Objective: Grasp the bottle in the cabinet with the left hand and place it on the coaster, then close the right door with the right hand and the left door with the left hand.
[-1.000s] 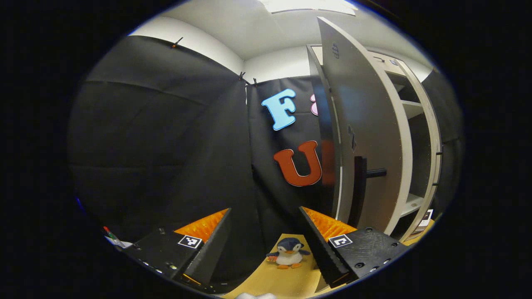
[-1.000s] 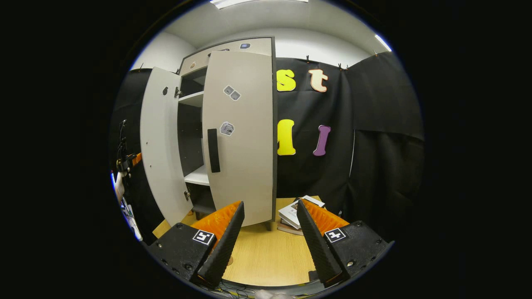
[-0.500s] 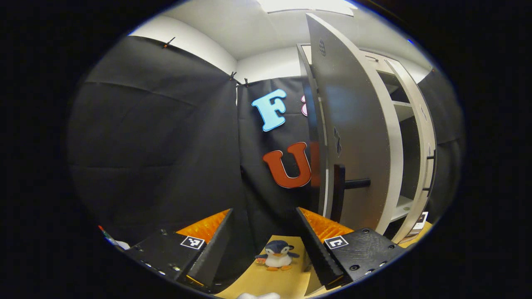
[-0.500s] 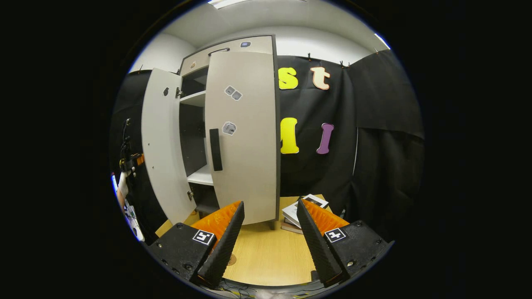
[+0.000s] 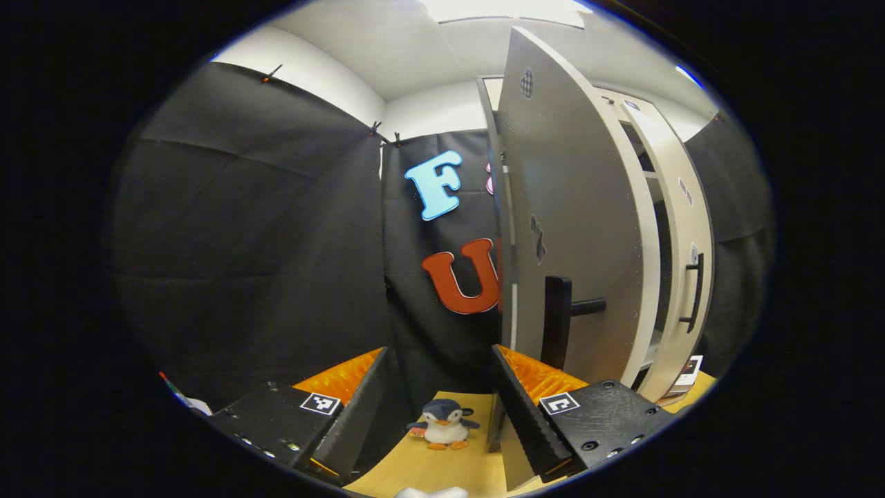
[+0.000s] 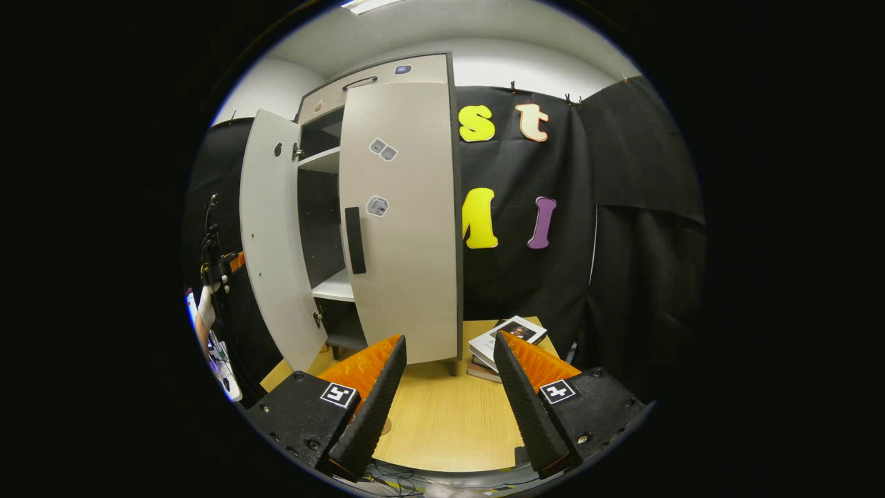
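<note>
Wooden surface (image 6: 442, 422) under both grippers, black cloth walls around. Left gripper (image 5: 442, 408) spread apart, empty; toy penguin (image 5: 443, 430) between its fingers ahead, left door (image 5: 574, 228) ahead-right, swung nearer closed than a second ago. Right gripper (image 6: 449, 401) apart, empty; right door (image 6: 404, 221) ahead, books (image 6: 505, 339) ahead-right. Bottle, coaster: cannot tell.

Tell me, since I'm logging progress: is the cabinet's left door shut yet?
No, the left door stands open, swung out from the cabinet, with shelves showing behind it.
</note>
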